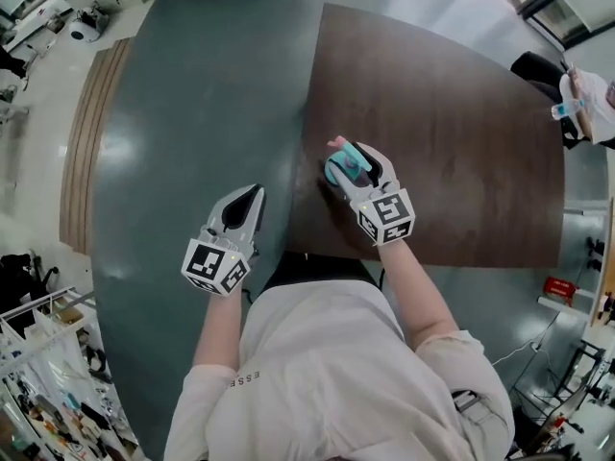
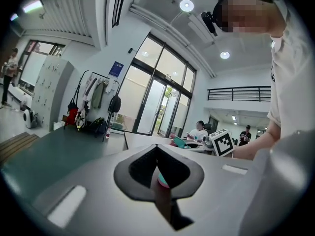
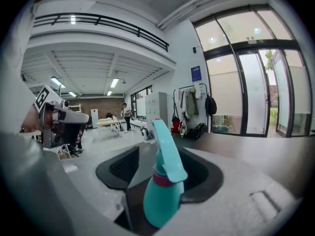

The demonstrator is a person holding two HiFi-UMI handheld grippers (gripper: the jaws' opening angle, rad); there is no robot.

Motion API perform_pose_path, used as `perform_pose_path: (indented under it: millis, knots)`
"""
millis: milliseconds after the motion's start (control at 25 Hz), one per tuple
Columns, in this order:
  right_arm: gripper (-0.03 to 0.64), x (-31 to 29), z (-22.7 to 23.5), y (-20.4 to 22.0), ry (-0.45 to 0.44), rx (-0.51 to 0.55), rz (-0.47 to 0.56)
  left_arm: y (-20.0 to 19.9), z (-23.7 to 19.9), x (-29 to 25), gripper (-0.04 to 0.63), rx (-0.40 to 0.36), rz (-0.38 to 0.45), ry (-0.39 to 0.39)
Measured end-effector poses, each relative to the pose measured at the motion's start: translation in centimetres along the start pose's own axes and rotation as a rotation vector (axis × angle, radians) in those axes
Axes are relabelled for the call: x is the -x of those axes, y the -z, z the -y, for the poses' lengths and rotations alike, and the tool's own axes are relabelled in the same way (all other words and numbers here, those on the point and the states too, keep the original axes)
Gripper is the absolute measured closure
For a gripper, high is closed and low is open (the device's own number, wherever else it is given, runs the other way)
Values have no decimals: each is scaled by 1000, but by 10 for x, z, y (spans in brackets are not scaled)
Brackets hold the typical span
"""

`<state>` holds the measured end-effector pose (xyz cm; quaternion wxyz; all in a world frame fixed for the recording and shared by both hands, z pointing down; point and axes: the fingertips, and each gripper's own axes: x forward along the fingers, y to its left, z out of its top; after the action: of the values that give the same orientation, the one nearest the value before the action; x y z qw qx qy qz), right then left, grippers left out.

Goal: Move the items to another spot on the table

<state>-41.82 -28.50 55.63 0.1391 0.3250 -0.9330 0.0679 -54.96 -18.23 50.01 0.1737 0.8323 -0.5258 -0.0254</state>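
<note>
on brown tabletop (image 1: 461,142), right gripper (image 1: 353,155) jaws spread around spray bottle (image 3: 162,191); left gripper (image 1: 255,194) pressed together.

Glossy teal plastic spray bottle (image 3: 162,200) on a matt dark wood-grain table (image 1: 452,133).

Pretty slim pickings for readable text here. The only bit I can actually read is the lettering "ESSE" (image 1: 245,380), small and dark, on the left side of the person's pale shirt (image 1: 327,373) in the head view. There's a blue wall sign (image 2: 116,69) next to the glass doors in the left gripper view. The right gripper view has a blue wall sign (image 3: 196,73) too, but the print is way too small to make out in either.
</note>
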Motion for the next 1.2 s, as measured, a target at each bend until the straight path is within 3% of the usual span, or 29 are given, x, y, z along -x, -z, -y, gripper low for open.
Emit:
perform_pose_path:
  millis: [280, 440, 520, 640, 680, 840, 1000, 1200]
  knots:
    - [377, 43, 12, -33, 116, -45, 53, -31, 16, -13, 586, -33, 10, 87]
    - [391, 86, 37, -39, 258, -39, 76, -36, 38, -25, 586, -28, 29, 123]
    - [437, 115, 48, -45, 300, -43, 109, -36, 56, -31, 586, -21, 30, 141]
    - [604, 163, 66, -50, 363, -41, 150, -36, 93, -45, 586, -25, 38, 182]
    - [624, 179, 72, -50, 380, -40, 157, -35, 108, -49, 586, -30, 38, 200]
    - [624, 231, 95, -32, 380, -63, 169, -17, 166, -69, 586, -60, 35, 227]
    - [624, 290, 114, -8, 344, -136, 175, 7, 224, -80, 586, -40, 45, 182]
    - [624, 379, 141, 11, 302, -87, 186, 28, 309, -87, 586, -45, 88, 131]
